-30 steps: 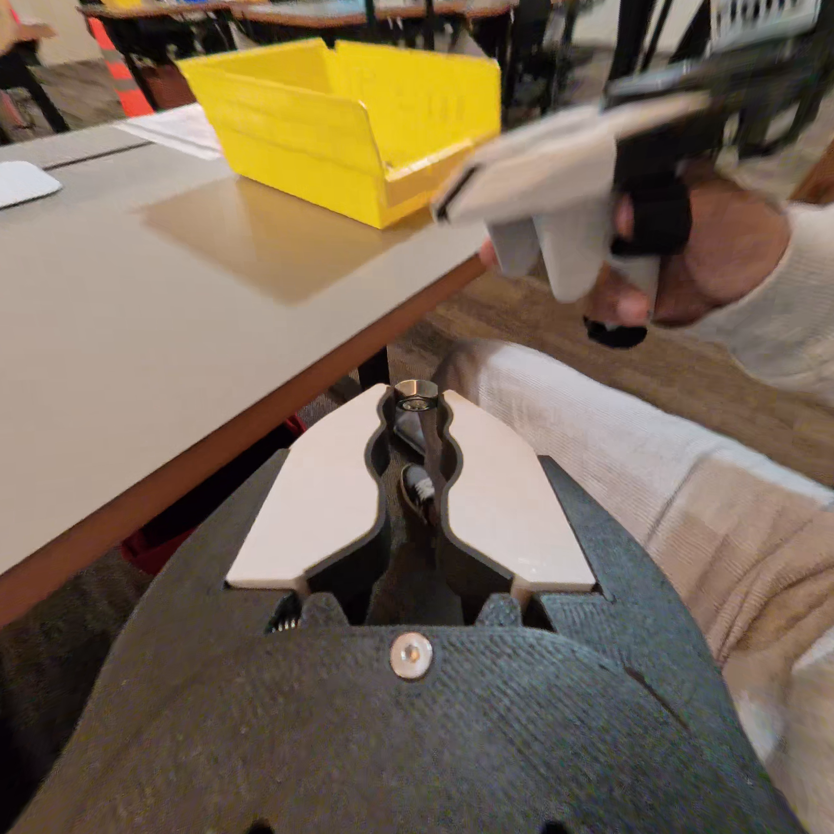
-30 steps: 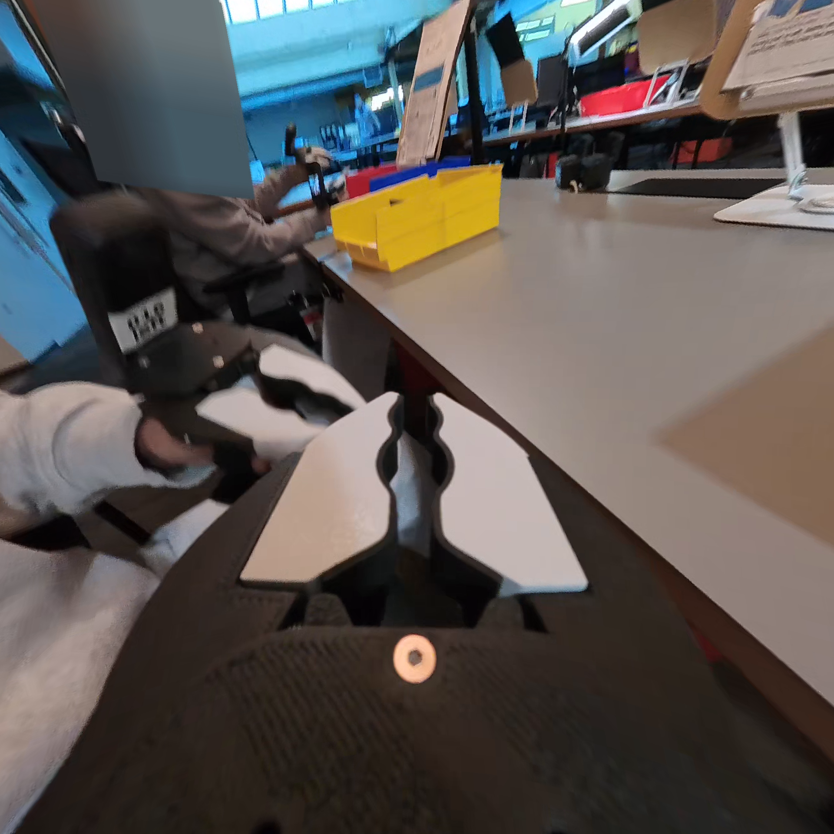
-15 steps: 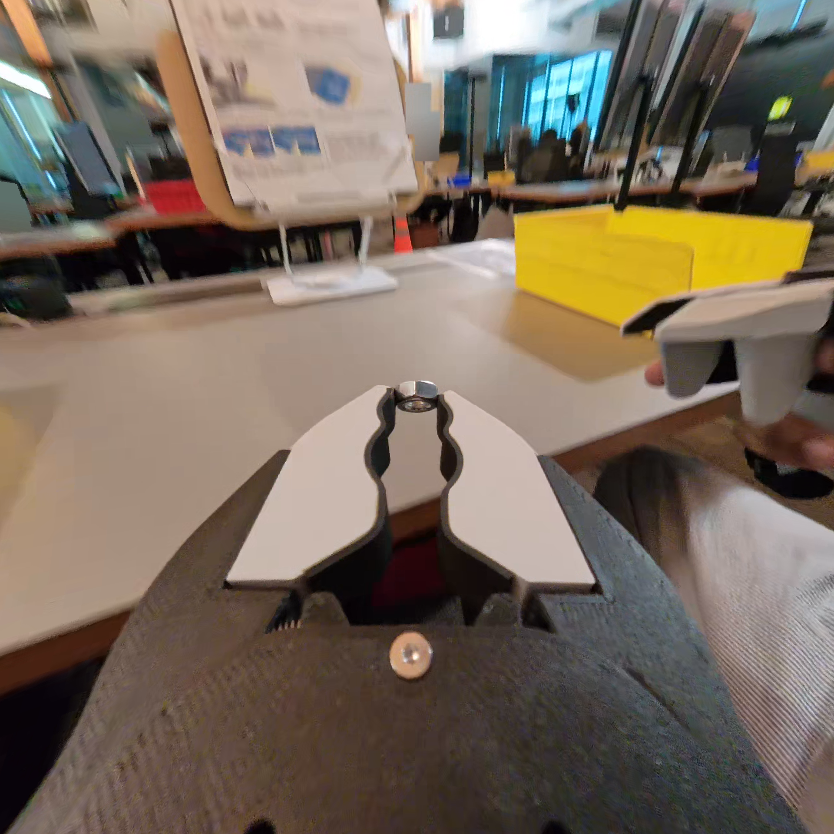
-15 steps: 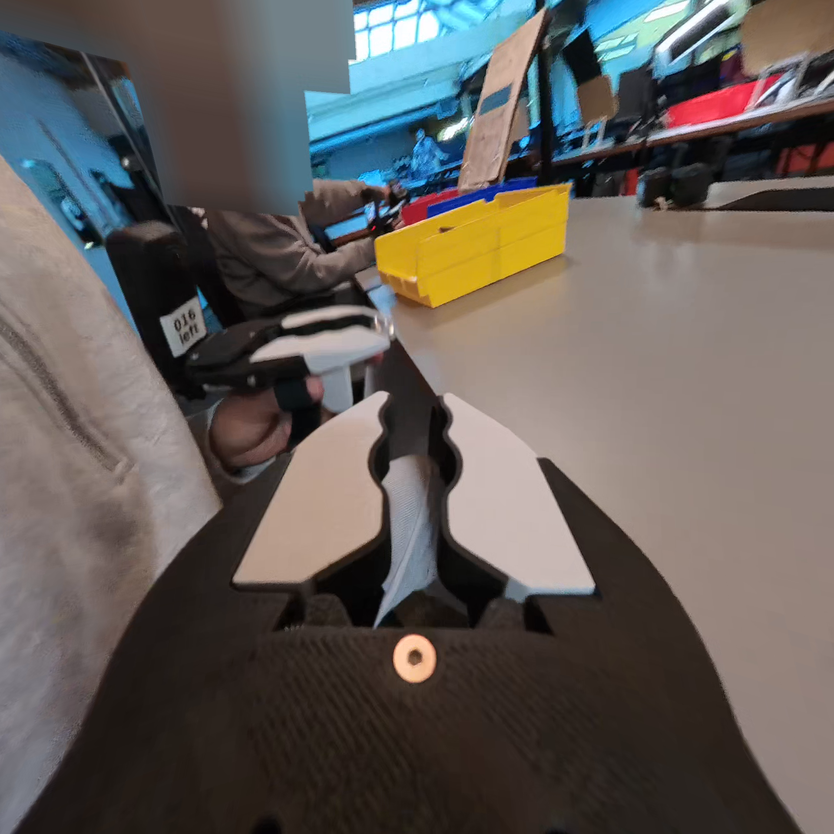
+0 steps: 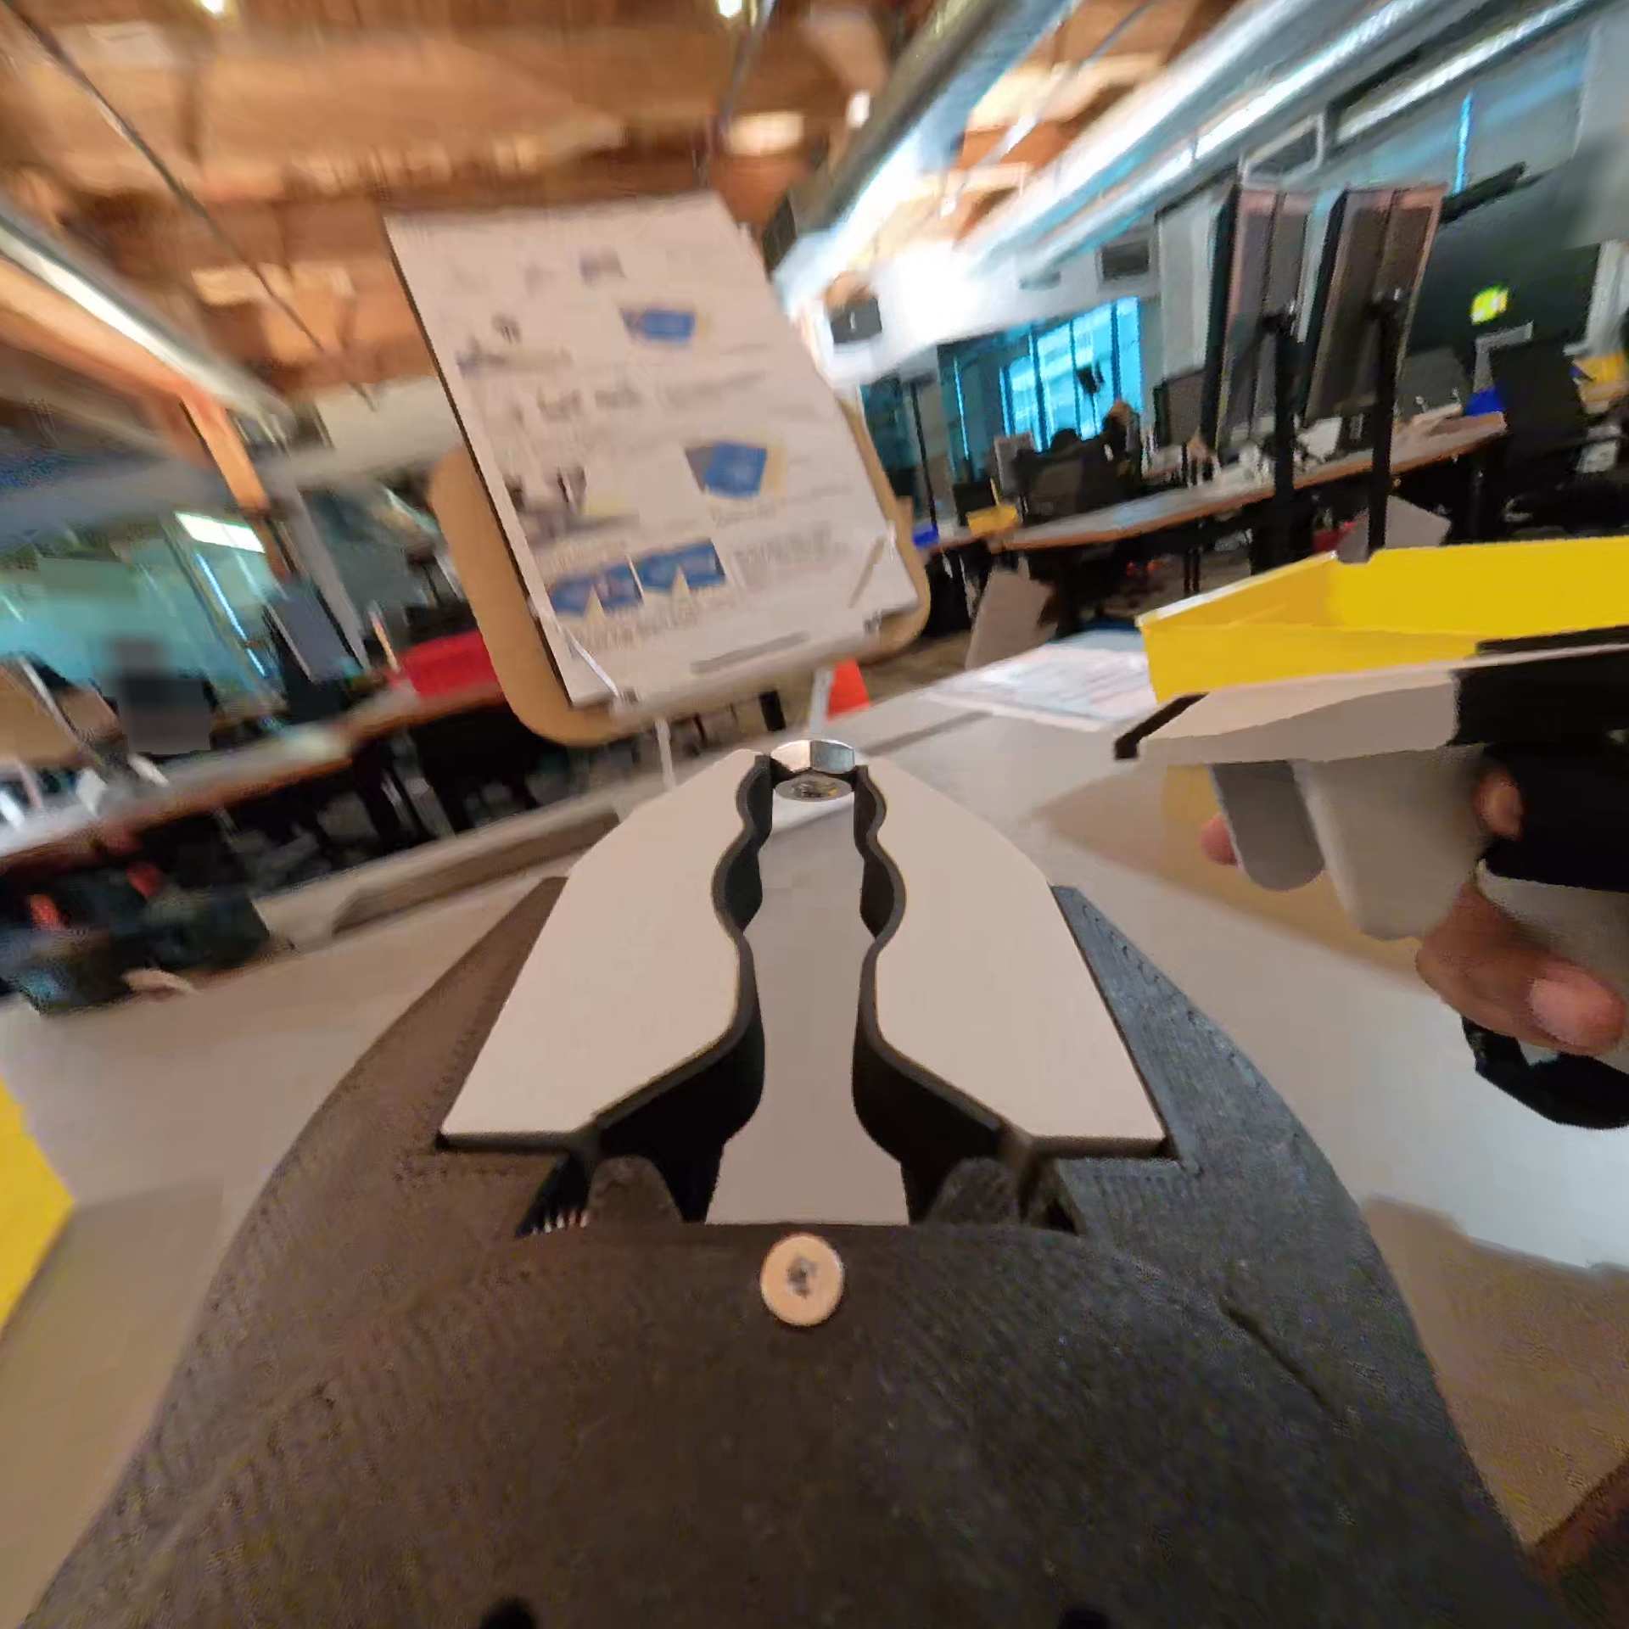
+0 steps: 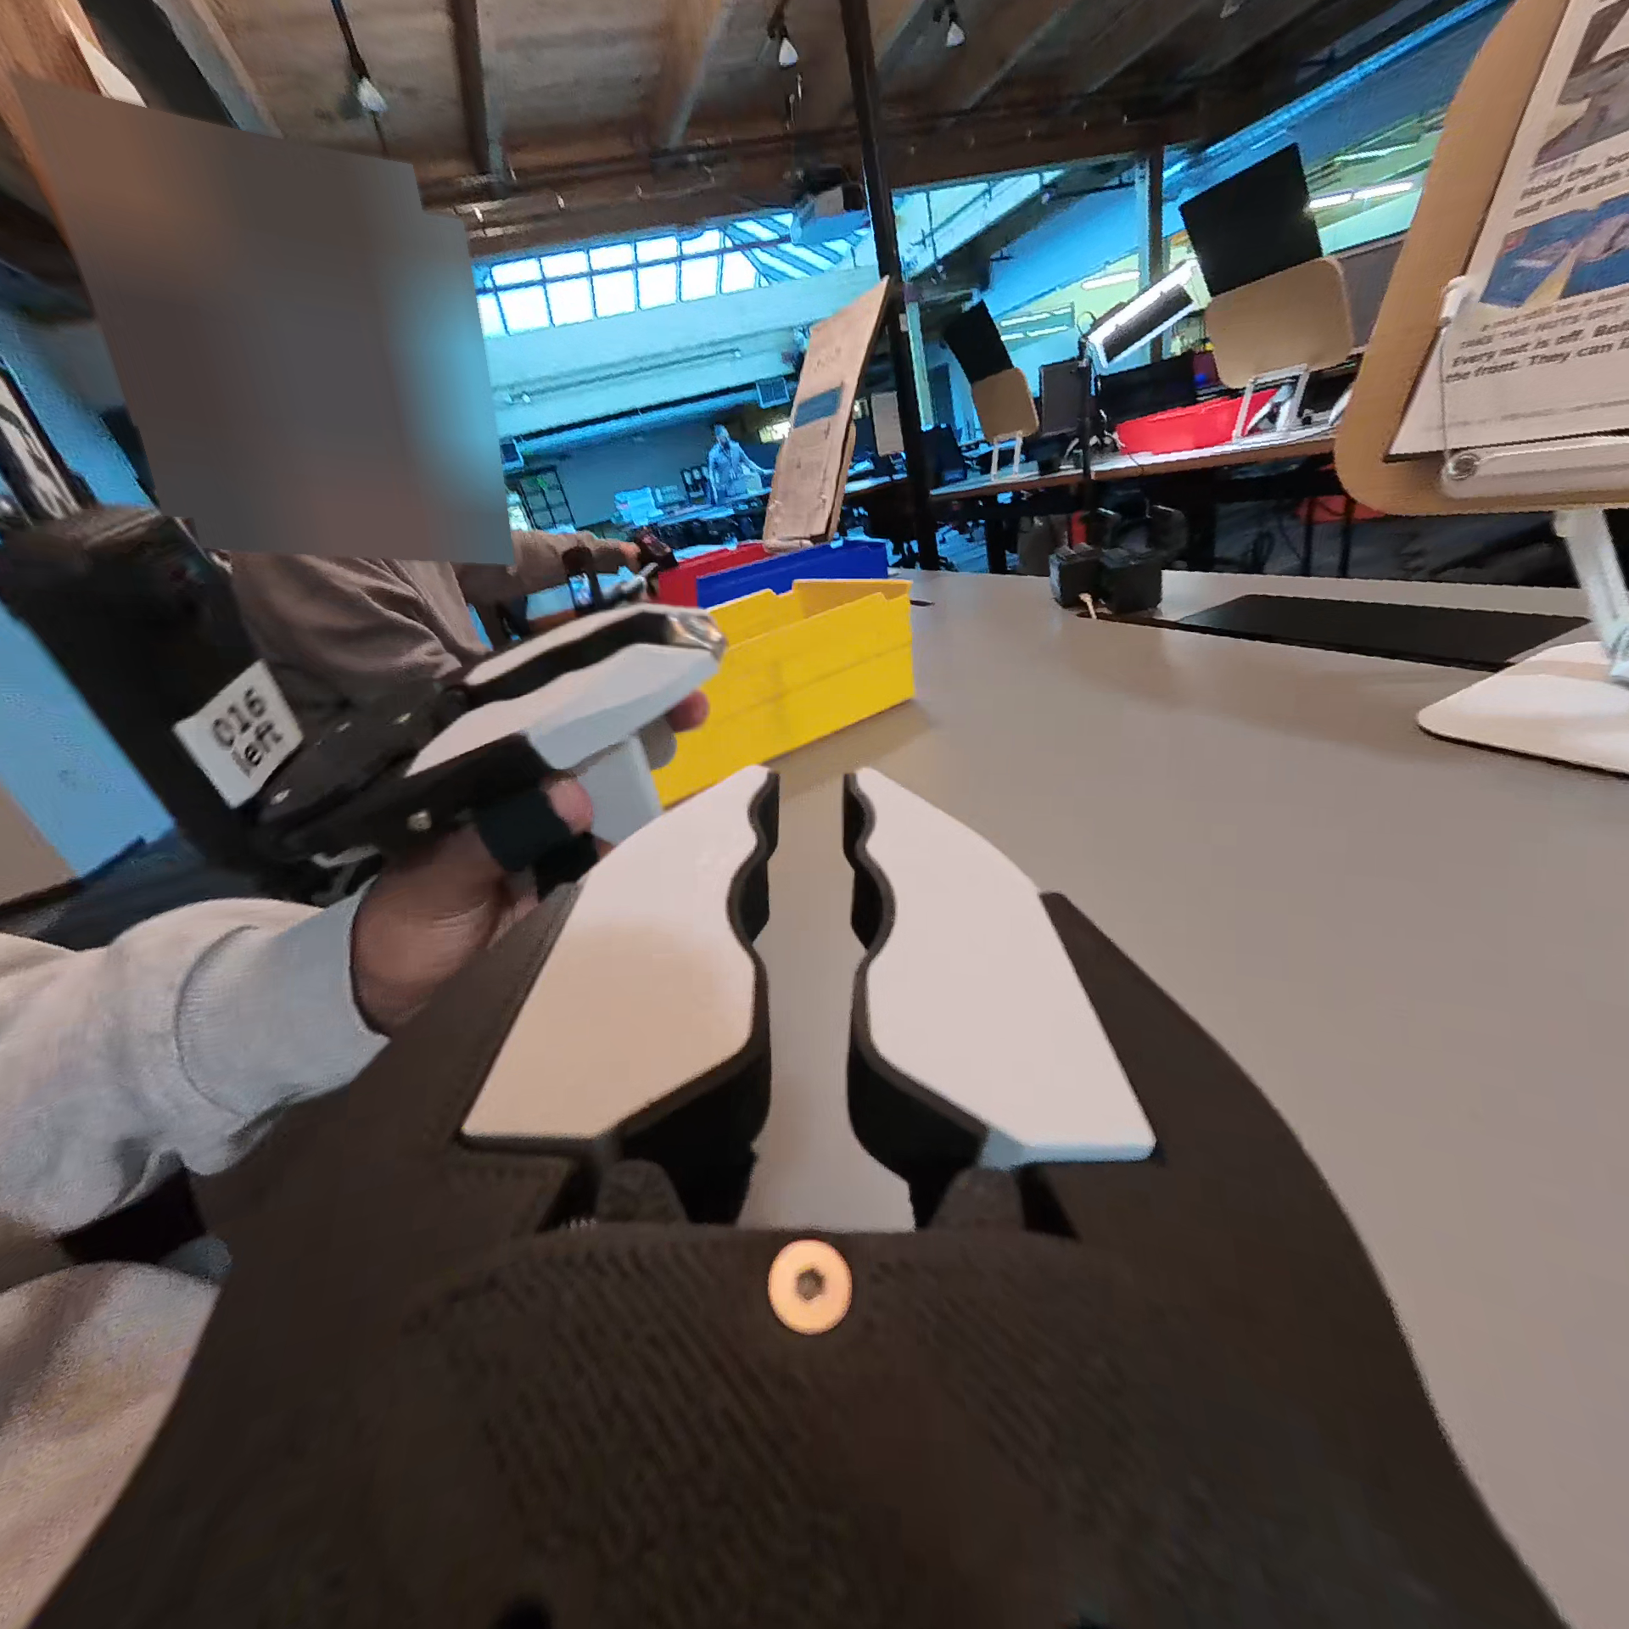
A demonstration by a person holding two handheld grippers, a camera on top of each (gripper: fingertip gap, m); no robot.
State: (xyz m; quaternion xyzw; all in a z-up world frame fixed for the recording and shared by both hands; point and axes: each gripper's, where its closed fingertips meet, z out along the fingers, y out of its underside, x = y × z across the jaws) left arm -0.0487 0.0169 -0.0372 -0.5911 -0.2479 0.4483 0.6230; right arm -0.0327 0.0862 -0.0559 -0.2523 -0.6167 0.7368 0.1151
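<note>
We've got the left gripper (image 5: 812, 776) pinching a small metal hex nut (image 5: 812, 769) right at its tips, up over the grey table (image 5: 1234, 970). Right gripper (image 6: 809, 780) has a narrow gap btw its tips, nothing in it, just above the table w/ a yellow bin (image 6: 820, 652) ahead on its left. Printed sheet on a stand (image 5: 652, 441) is behind the nut.

A white sticker (image 6: 236, 733) with dark print sits on the left tongs' (image 6: 696, 633) black body; a printed instruction sheet (image 6: 1534, 264) stands clipped on the counter (image 6: 1234, 881).
</note>
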